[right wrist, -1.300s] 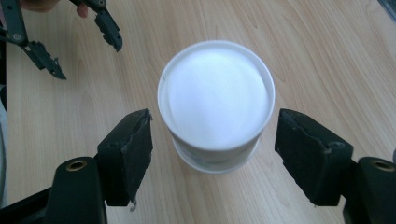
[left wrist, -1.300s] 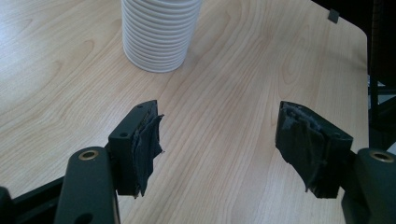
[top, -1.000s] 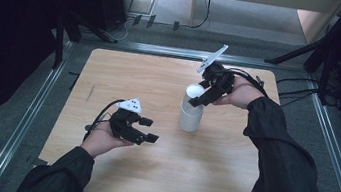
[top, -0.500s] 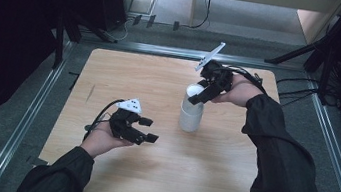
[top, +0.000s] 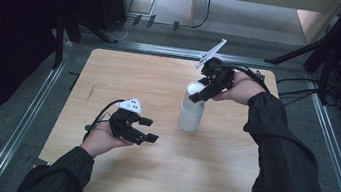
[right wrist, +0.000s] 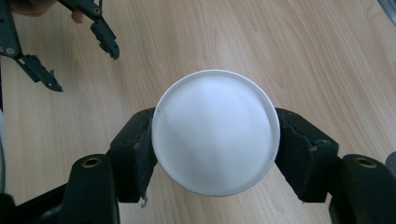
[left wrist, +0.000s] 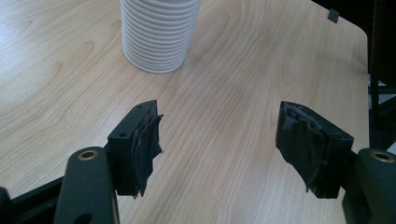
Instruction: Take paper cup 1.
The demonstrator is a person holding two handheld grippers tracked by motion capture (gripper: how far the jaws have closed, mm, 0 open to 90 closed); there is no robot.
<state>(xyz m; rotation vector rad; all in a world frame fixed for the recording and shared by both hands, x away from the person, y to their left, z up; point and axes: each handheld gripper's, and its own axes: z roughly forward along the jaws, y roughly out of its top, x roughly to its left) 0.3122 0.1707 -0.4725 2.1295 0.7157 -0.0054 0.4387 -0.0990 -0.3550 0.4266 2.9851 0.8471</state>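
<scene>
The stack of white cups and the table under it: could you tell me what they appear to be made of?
Stack of white cups: probably thin disposable paper or plastic; matte white, with fine ribs of nested rims down its side. Which of the two is unclear. Table: light wood or wood-look laminate, smooth, with visible grain lines.

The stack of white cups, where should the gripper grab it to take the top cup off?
Best near the top rim of the stack of white cups, coming straight down from above. It stands upright with its round bottom facing up, so opposite sides of the top cup are free. The right gripper already has a jaw on each side there; the left gripper is open.
</scene>
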